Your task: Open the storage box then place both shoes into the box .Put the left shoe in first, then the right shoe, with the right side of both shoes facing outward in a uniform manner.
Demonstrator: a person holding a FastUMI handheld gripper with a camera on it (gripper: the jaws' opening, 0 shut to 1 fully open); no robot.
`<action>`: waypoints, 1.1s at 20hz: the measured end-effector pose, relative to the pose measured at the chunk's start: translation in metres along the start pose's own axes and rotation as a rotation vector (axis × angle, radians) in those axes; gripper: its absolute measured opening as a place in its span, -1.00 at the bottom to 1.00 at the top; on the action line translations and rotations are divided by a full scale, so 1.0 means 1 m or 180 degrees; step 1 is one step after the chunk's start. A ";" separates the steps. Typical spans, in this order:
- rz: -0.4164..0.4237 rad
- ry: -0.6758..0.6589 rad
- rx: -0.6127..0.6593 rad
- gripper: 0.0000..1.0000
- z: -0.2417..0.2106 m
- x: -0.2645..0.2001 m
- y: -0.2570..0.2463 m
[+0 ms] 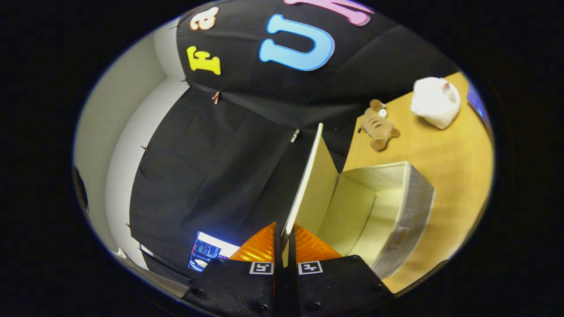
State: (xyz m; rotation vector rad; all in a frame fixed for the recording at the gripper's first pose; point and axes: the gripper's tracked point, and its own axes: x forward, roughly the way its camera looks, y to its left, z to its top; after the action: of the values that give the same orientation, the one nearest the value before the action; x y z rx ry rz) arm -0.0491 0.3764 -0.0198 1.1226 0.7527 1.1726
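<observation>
**Lid pinched and raised, box open**

Pinching the thin edge of the lid [308, 185], the gripper [285, 246] sits rolled, so the table [445, 185] tilts steeply through the scene. Its two fingers are clenched together on the lid's near edge, one on each face, and ribbed pads [260, 248] press flat against the panel.

At about 8 o'clock from the fingers, a lit screen [207, 252] peeks out, partly cut off by the gripper body; what it shows is too small to make out. Dark cloth walling runs from 9 to 12 o'clock, creased and pinned.

From the fingertips the lid rises toward 12 o'clock, a stiff pale panel seen nearly edge-on, standing up beside the storage box [410, 211]. The box lies at 2 o'clock from the fingers, open, with a smooth cream lining and coarse grey fabric outside; its near corner is hidden behind the gripper.

Beyond it on the wooden table, a small brown plush toy [379, 125] lies at 1 o'clock, and further right a soft white object [435, 102], hard to identify.
</observation>
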 end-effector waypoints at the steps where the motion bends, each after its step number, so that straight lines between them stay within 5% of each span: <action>1: 0.0001 0.0024 -0.0108 -0.89 0.000 0.010 0.011; 11: -0.0065 0.0266 -0.0539 -0.86 -0.033 0.123 0.061; 16: -0.0166 0.0335 -0.0799 -0.59 -0.048 0.152 0.061; 19: -0.0297 0.0337 -0.0918 -0.17 -0.050 0.153 0.053; 22: -0.0409 0.0328 -0.1051 0.67 -0.050 0.148 0.044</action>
State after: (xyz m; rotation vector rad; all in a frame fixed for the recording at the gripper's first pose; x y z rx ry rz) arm -0.0696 0.5326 0.0200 0.7345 0.6695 1.2009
